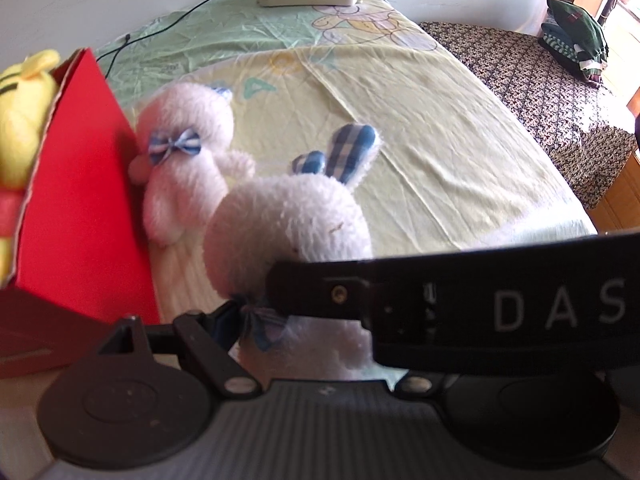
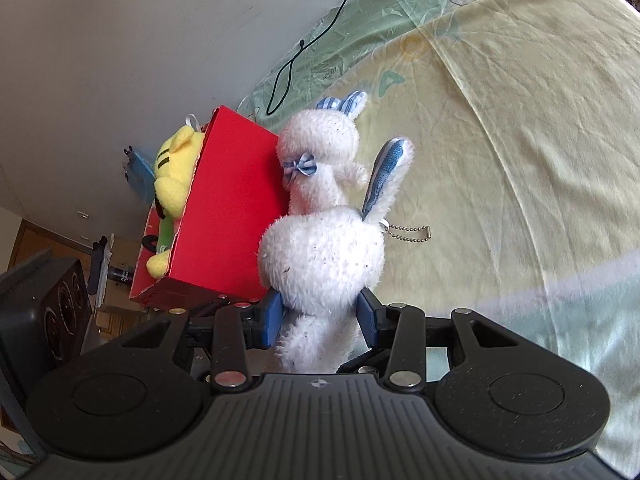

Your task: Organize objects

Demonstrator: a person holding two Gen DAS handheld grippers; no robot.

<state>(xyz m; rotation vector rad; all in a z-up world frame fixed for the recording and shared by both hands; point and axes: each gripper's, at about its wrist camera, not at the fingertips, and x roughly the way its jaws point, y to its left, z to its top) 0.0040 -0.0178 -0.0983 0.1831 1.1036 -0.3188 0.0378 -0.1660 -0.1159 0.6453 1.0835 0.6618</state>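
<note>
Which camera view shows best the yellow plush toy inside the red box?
The right wrist view shows it best: the yellow plush toy lies in the open red box, with its head, body and one foot visible. The left wrist view shows only a part of the toy at the frame edge, behind the box wall.

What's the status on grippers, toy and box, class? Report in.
Right gripper shut on near white bunny. Left gripper unclear. Second white bunny leans against red box; yellow plush already inside.

A home bedroom, probably: cartoon-print bedsheet (image 1: 400, 92), folded clothes (image 1: 576, 44) (on patterned bedding), plush toys.
</note>
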